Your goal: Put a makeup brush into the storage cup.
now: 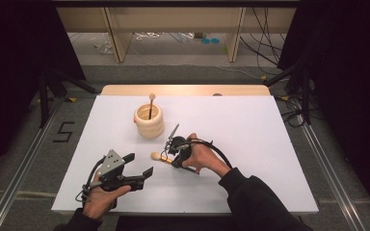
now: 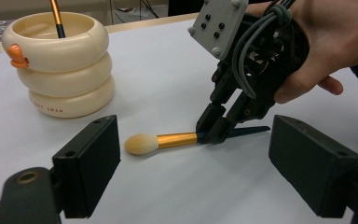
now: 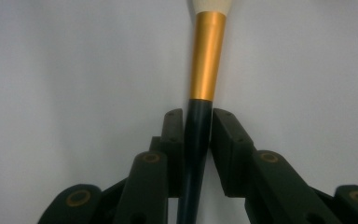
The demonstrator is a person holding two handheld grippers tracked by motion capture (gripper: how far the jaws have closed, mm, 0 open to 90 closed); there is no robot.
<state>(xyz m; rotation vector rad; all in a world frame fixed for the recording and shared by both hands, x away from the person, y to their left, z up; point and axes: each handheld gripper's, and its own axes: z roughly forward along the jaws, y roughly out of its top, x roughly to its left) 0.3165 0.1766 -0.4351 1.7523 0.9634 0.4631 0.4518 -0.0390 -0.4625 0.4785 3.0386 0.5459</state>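
Right gripper view: a makeup brush (image 3: pixel 200 116) runs up the middle of the frame, with a dark glossy tapered handle, then a brushed gold metal ferrule, then the start of pale bristles at the top edge. The right gripper (image 3: pixel 197 140) has its two matte black jaws pressed against the dark handle from either side, just below the ferrule, clenched on it.

Left gripper view: the brush (image 2: pixel 177 140) lies flat on the white table (image 2: pixel 168 70), centre of frame, its soft rounded cream tuft pointing left and its dark tip pointing right. The right gripper (image 2: pixel 213 134) comes down on it from the upper right, held in a hand (image 2: pixel 328 42), with grey cable looped over its body and a grey plate with screw holes on top.

Upper left of that frame: a cream holder (image 2: pixel 58 63) shaped like three stacked smooth rings, with a small orange beak-like nub on the top ring and small lettering on the lowest. A second brush handle (image 2: pixel 57 18), gold over black, stands inside it.

High view: the left gripper (image 1: pixel 138 166) sits lower left, jaws spread wide and released, gripping nothing, well apart from the brush (image 1: pixel 161 158). The holder (image 1: pixel 149 122) stands above centre on the matte white sheet.
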